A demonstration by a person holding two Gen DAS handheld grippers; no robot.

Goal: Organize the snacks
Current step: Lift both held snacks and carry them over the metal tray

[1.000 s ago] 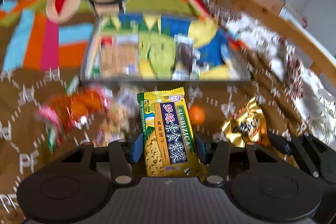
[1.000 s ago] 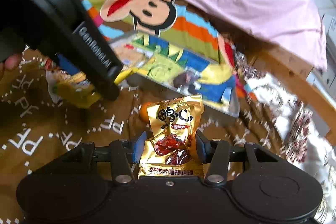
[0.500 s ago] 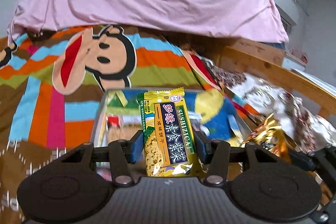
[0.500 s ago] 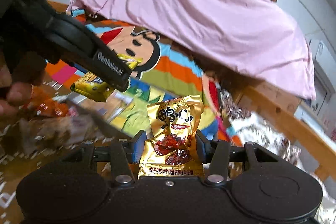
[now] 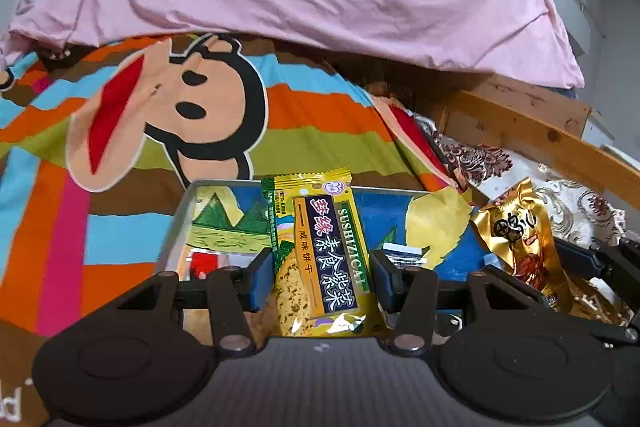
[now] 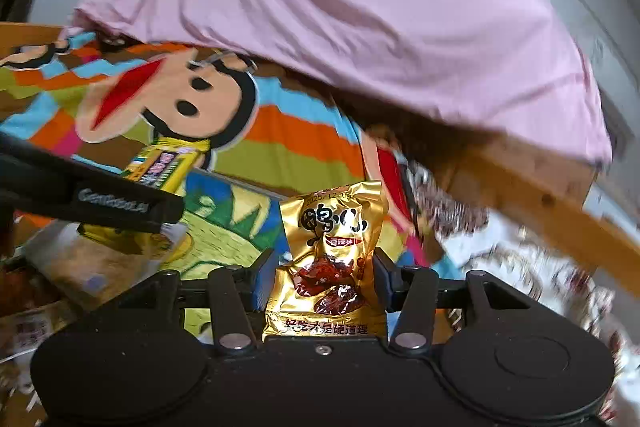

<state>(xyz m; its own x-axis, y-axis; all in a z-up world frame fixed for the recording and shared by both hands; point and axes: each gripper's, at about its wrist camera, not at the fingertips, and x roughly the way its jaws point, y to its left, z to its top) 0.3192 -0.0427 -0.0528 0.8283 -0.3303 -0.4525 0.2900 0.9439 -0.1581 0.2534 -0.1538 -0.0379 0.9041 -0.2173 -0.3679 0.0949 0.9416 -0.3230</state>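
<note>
Carrying two snacks to the tray point(image 5: 176, 227): the left gripper point(image 5: 318, 273) squeezes a yellow cracker pack point(image 5: 320, 255), and the right gripper point(image 6: 324, 277) squeezes a gold snack bag point(image 6: 332, 259). Next, I think, each must go lower over the tray and let go.

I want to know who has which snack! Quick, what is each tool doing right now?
Left tool: closed on the yellow-green cracker packet.
Right tool: closed on the gold snack pouch.

At lower centre, the right gripper point(image 6: 324, 279) clamps a gold snack packet point(image 6: 330, 259). At left, the left gripper point(image 6: 132, 211) carries a yellow biscuit packet point(image 6: 168, 163) above the tray point(image 6: 224, 211).
</note>
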